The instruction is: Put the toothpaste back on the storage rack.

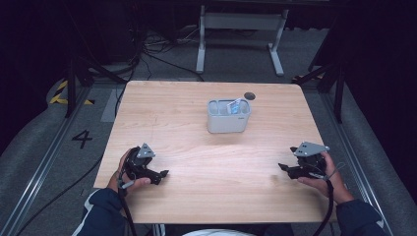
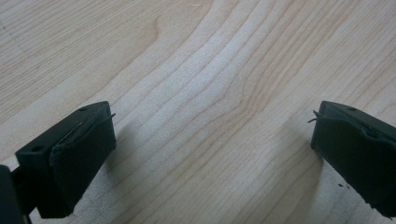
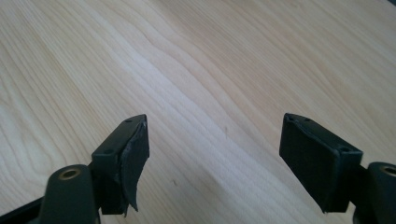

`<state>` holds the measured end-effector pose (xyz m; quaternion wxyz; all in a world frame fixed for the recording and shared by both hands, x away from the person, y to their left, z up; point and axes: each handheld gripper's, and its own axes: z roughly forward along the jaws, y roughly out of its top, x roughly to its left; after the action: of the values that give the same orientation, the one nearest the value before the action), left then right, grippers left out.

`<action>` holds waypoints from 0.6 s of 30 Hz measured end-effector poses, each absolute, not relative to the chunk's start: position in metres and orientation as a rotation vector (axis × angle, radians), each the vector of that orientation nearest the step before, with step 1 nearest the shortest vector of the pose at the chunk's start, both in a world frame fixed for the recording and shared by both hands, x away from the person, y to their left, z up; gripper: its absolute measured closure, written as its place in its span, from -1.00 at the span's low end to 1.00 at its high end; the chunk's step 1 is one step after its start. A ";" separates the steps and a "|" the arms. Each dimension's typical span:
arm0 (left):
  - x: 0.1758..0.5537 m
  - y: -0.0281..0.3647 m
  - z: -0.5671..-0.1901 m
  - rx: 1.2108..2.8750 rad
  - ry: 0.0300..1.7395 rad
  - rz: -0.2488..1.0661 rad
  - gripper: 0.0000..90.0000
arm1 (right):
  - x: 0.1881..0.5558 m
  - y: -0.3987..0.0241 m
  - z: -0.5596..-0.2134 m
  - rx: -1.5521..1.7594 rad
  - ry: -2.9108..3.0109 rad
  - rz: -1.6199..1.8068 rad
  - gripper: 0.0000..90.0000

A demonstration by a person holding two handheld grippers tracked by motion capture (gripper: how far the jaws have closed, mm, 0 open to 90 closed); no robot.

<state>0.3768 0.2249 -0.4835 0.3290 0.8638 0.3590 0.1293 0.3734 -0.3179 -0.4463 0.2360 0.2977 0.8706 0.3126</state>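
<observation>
- A person's left hand-held gripper (image 1: 160, 173) rests low at about 7 o'clock on the wooden bench (image 1: 187, 196); in the left gripper view its jaws stand wide apart over bare wood grain, with nothing between them
- The right hand-held gripper (image 1: 282, 167) sits at about 4 o'clock on the bench, tips turned inward toward the middle; in the right gripper view its jaws are likewise spread wide and empty, one pad (image 3: 133, 161) peeling a little at its edge
- A grey caddy (image 1: 228, 116) stands upright just beyond the bench's centre, toward 12 o'clock, well apart from both grippers; its long axis runs from 9 to 3 o'clock, its open top faces up
- A small blue-and-white packet (image 1: 235, 106) leans inside the caddy's right half, its upper end tipped toward 1 o'clock and rising just above the rim; what it holds is too small to tell
- The packet looks light, thin and likely pliable, so a gentle pinch on the exposed upper end seems the sound hold, drawn straight up to clear the wall
- The caddy looks like stiff, smooth, light plastic that could slide or tip if nudged; its rim or a short end wall would give the surest hold
- A dark round spot (image 1: 250, 95) marks the bench just behind the caddy, at about 1 o'clock
</observation>
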 end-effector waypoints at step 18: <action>0.378 0.224 -0.484 2.254 0.944 0.338 -1.00 | 0.354 -0.371 -0.487 1.138 2.334 1.034 -0.62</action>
<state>0.3777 0.2244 -0.4839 0.3308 0.8622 0.3612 0.1293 0.3537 -0.3710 -0.4865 0.1727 0.4012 0.8225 0.3643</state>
